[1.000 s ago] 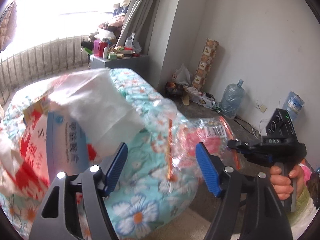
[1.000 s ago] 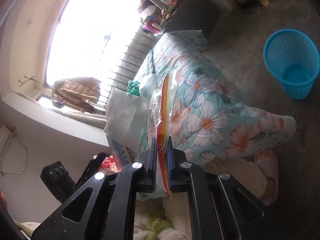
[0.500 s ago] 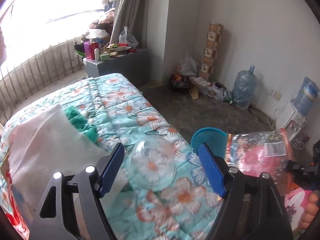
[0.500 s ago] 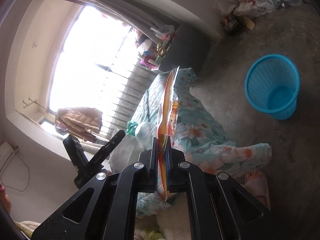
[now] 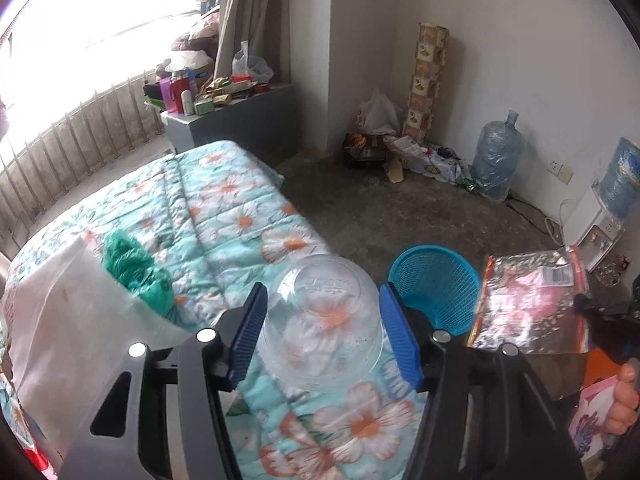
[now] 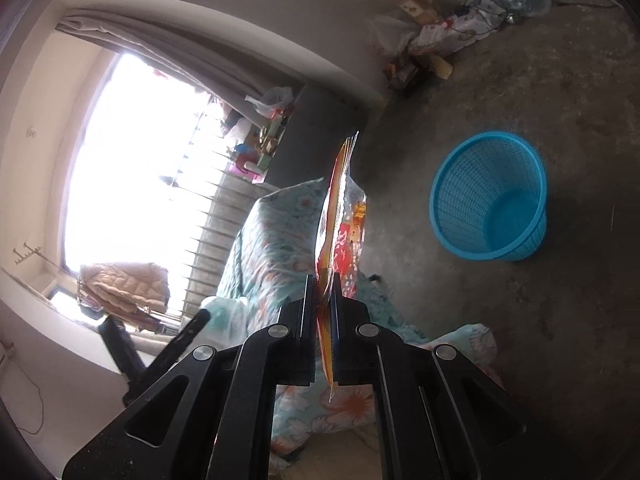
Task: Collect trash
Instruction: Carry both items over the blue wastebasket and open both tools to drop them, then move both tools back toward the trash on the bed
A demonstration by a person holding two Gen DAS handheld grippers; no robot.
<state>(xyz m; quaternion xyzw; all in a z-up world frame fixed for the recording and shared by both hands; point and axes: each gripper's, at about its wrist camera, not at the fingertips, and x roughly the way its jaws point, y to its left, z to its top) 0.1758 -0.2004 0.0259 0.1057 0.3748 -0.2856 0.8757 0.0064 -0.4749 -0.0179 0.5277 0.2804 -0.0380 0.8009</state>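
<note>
Left wrist view: left gripper with blue-padded fingers spread wide, nothing pinched. Between the fingers, a clear plastic dome lid lying on the floral quilt of the bed, close to both pads; contact with either pad impossible to judge. Left of the fingers, a white plastic bag and, just beyond it, a crumpled green item on the quilt. Right of the right finger, past the bed edge, a blue mesh basket standing upright on the concrete floor. Further right, a shiny snack wrapper held up flat, above floor level, beside the basket. At far right edge, a hand gripping a dark handle. Ahead by the wall, a water jug.

Right wrist view, rolled sideways: right gripper with fingers pressed together, pinching the snack wrapper by its lower edge; wrapper seen edge-on, sticking out forward past the fingertips. Blue mesh basket to the right of the fingers, well apart from the wrapper, its inside bare as far as visible. Floral quilt behind the wrapper. Left gripper showing dark at lower left.
</note>
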